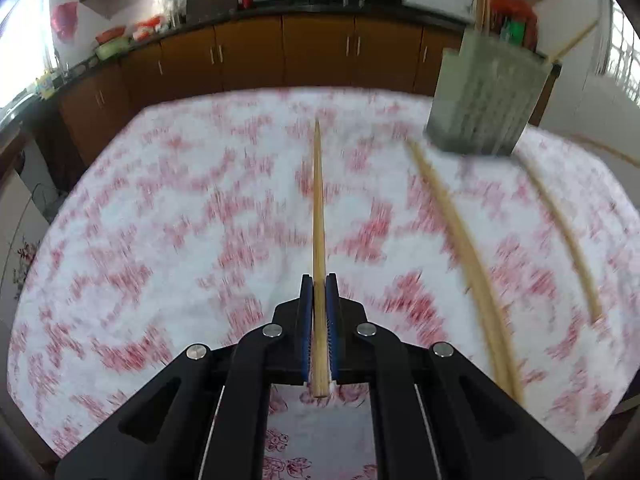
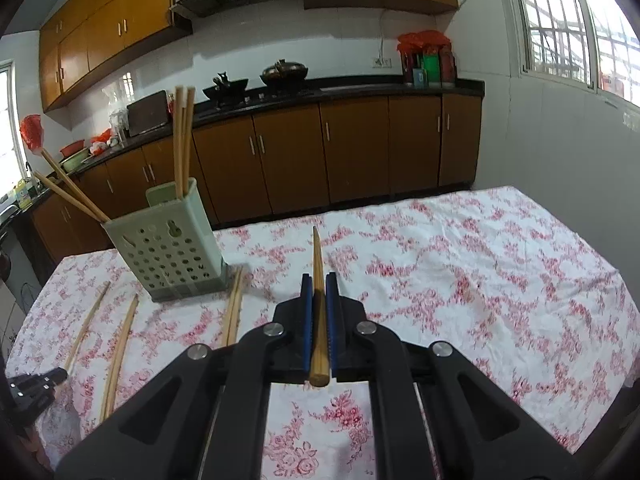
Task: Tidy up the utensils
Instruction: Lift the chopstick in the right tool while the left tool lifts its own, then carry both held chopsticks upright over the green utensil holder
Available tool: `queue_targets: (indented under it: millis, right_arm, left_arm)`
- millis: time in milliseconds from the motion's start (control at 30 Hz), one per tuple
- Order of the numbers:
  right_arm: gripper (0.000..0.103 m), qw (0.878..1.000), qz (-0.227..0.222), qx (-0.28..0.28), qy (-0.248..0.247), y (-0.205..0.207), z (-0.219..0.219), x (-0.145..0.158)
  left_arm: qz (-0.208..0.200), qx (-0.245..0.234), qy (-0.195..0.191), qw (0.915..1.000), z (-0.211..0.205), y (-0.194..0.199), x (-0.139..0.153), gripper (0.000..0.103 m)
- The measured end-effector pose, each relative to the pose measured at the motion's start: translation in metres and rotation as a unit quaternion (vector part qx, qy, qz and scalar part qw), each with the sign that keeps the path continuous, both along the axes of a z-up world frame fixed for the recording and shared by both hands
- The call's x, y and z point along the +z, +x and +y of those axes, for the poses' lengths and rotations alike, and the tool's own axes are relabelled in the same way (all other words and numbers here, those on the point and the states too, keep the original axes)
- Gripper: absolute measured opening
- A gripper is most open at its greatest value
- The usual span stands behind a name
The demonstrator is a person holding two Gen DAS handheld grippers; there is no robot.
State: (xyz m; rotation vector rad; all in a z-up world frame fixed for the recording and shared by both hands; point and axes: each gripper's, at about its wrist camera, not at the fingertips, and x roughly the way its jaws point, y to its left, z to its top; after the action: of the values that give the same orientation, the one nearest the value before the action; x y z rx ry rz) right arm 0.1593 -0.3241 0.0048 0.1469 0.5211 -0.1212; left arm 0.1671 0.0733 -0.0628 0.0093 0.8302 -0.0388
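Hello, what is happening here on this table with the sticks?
A person is sorting chopsticks into a green perforated holder on the flowered tablecloth. The left gripper is shut on one chopstick, and the right gripper is shut on another chopstick. Several chopsticks already stand in the holder; a few loose ones lie beside it.

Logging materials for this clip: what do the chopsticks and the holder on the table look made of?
Chopsticks: probably bamboo or light wood, matte tan with a visible cut end. Holder: likely moulded plastic, pale green, matte, punched with round holes.
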Motion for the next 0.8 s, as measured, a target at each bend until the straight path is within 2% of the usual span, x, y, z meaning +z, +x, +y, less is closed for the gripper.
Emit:
queue_targets:
  millis: [167,300,500,567,633,733,800]
  right_arm:
    - [0.008,0.999,-0.045,0.011,-0.002,-0.006,0.003,0.03]
    - [0.008,0.997,-0.072,0.022,0.003,-0.01,0.006,0.051]
    - [0.008,0.995,-0.101,0.026,-0.005,-0.019,0.005,0.084]
    - [0.008,0.996,-0.086,0.026,-0.011,-0.015,0.002,0.089]
    - [0.008,0.998,-0.045,0.031,-0.023,-0.004,0.005,0.084]
    - [0.008,0.999,0.021,0.04,-0.029,0.008,0.004,0.06]
    - [0.008,0.998,0.044,0.043,-0.015,0.011,0.001,0.045]
  left_arm:
    - [-0.098,0.004,-0.042,0.9943,0.011,-0.001,0.075,0.007]
    - [-0.163,0.005,-0.07,0.9842,0.012,0.001,0.129,0.007]
    - [-0.208,-0.014,-0.071,0.9756,0.003,-0.005,0.167,0.007]
    - [-0.22,-0.02,-0.068,0.973,-0.005,-0.008,0.174,0.007]
    - [-0.23,-0.028,-0.067,0.9704,-0.012,-0.009,0.18,0.007]
    - [-0.239,-0.036,-0.061,0.9684,-0.02,-0.009,0.183,0.007]
    - [-0.239,-0.038,-0.06,0.9683,-0.025,-0.01,0.182,0.007]
